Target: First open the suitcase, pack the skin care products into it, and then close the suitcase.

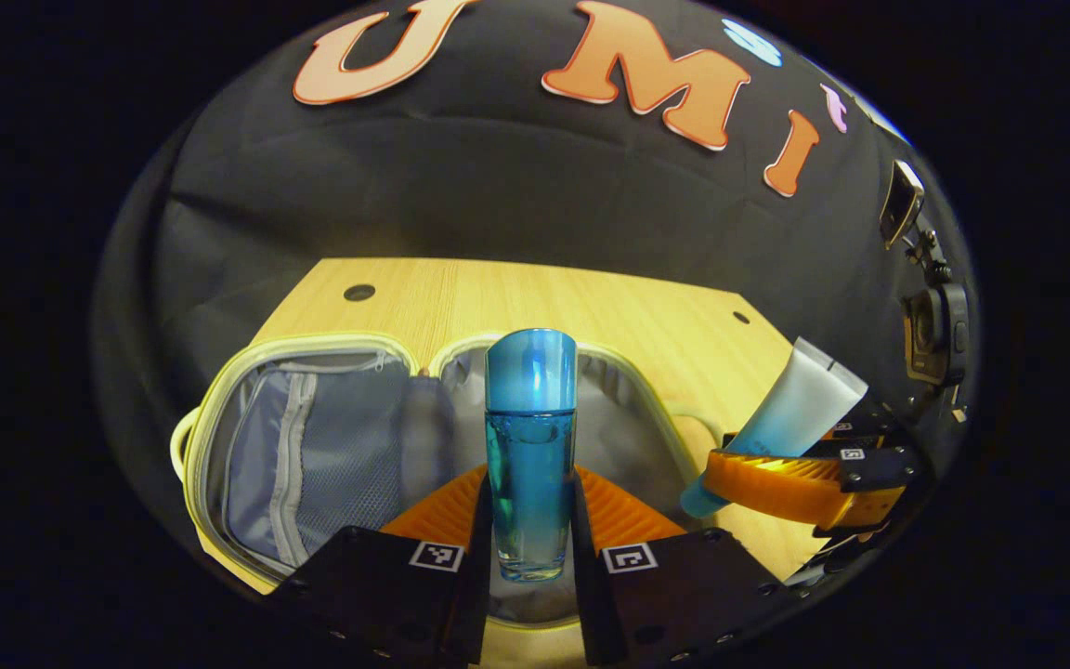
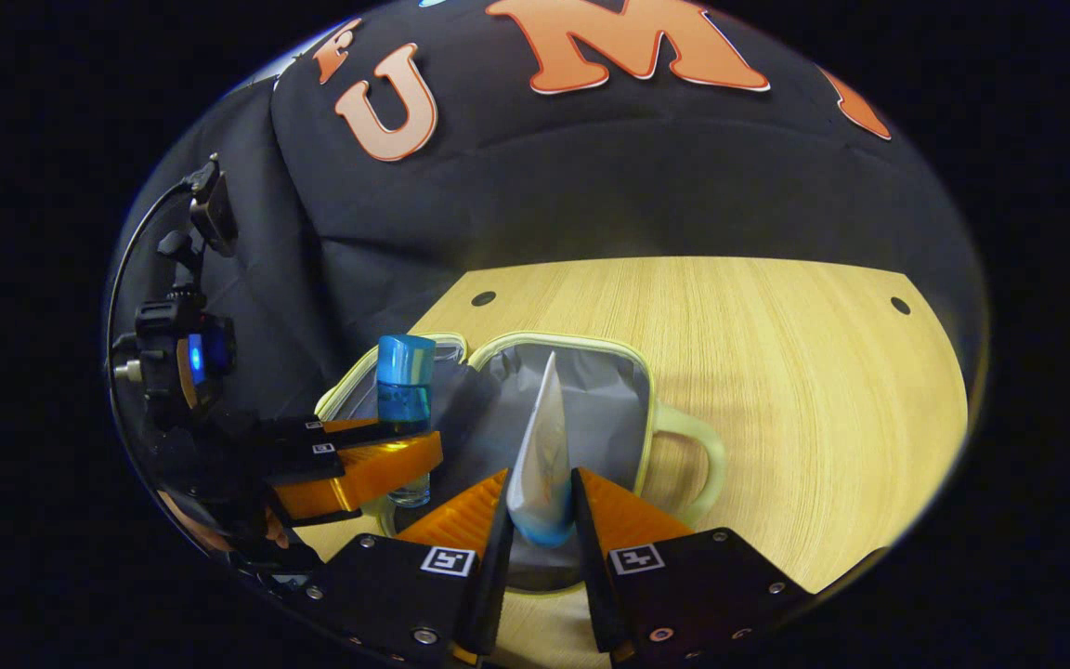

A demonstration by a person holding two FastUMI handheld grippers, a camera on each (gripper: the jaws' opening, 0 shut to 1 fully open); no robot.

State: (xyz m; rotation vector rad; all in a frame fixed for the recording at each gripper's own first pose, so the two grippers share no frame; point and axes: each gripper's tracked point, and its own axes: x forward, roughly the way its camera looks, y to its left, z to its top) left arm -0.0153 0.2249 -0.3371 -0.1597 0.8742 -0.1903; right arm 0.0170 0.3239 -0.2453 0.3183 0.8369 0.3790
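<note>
Packing is the step in hand, it seems: the suitcase [image 1: 312, 446] lies open flat on the wooden table [image 2: 776, 372], and its grey lining is bare. A blue bottle [image 1: 529, 446] is pinched upright between the fingers of the left gripper [image 1: 529, 548] and is held over the middle of the open case. A pale tube [image 2: 540, 455] is squeezed between the fingers of the right gripper [image 2: 540, 530], blue cap down, over the half with the handle [image 2: 693, 455]. Next, each product probably has to be lowered until the lining is touched, and only then should the fingers be spread. The bottle looks like glass, so it should be set down softly. After that, the lid must be folded shut.
</note>
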